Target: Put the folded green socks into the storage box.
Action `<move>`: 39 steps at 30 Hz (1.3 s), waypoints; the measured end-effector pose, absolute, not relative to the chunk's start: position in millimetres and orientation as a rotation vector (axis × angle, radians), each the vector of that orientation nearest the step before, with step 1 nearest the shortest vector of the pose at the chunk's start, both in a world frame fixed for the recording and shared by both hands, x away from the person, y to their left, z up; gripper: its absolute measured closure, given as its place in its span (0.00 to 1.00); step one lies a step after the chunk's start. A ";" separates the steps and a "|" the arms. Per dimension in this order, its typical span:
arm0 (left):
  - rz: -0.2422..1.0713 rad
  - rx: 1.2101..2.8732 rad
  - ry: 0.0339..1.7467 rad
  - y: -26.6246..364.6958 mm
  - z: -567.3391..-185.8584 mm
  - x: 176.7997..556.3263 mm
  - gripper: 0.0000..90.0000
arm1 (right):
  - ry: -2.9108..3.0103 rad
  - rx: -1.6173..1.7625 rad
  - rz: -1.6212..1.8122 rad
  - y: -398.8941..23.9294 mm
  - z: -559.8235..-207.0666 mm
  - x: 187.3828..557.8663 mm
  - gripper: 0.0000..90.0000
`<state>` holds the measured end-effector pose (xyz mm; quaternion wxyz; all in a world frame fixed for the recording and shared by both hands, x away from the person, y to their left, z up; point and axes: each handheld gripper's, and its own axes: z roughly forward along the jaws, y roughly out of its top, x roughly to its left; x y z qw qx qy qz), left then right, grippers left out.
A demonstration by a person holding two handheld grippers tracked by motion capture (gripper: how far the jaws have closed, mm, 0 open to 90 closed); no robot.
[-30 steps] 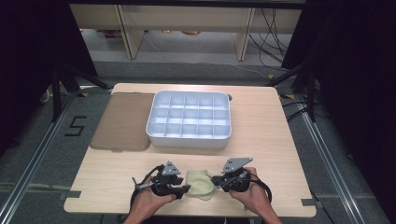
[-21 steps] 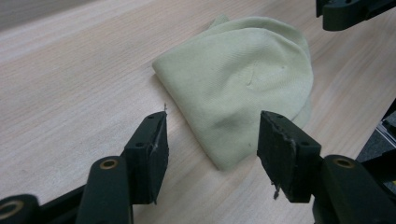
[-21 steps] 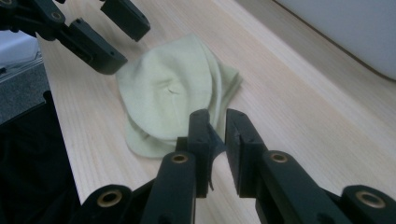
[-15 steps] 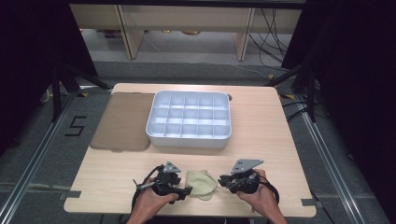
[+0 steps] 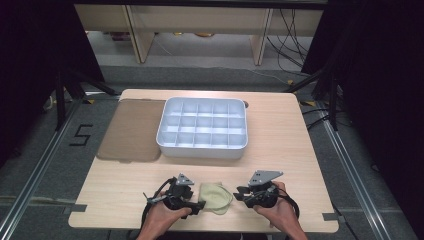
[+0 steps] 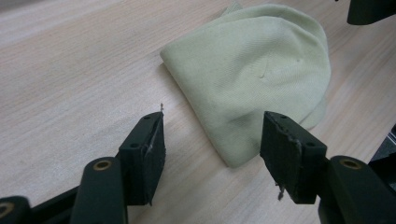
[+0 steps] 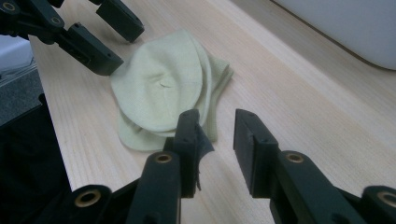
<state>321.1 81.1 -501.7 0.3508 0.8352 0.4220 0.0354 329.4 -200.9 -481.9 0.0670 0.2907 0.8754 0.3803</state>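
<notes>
Our right gripper (image 5: 240,193) has let go of the folded cloth (image 5: 216,197), its jaws just opening. Our left gripper (image 5: 199,206) stands open beside the cloth too, both hands barely shifted.

Place: a lab or test room
Evidence: wooden table (image 5: 280,125) on grey carpet floor (image 5: 45,170); tape number marked on the floor (image 5: 80,135); black frame legs (image 5: 65,85); loose cables (image 5: 295,30); plain shelving behind (image 5: 200,20)

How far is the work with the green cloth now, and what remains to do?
Done: the pale green cloth lies folded in layers on the table. In hand: nothing; the left gripper is open, and the right gripper has just been opening, with nothing between its jaws. Left: probably moving it to the white divided tray, whose visible compartments look empty.
</notes>
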 end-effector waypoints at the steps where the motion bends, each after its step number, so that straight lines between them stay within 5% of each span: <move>1: 0.083 2.162 1.089 81.5 -501.8 321.9 0.44 | 2.638 0.876 1.145 -200.9 -482.1 329.5 0.79; 31: 0.091 2.129 1.060 80.4 -505.1 316.9 0.94 | 2.640 0.850 1.160 -195.0 -477.4 328.6 0.78; 39: 0.117 2.138 1.024 79.5 -501.1 313.7 0.97 | 2.656 0.799 1.207 -182.6 -476.2 328.4 0.91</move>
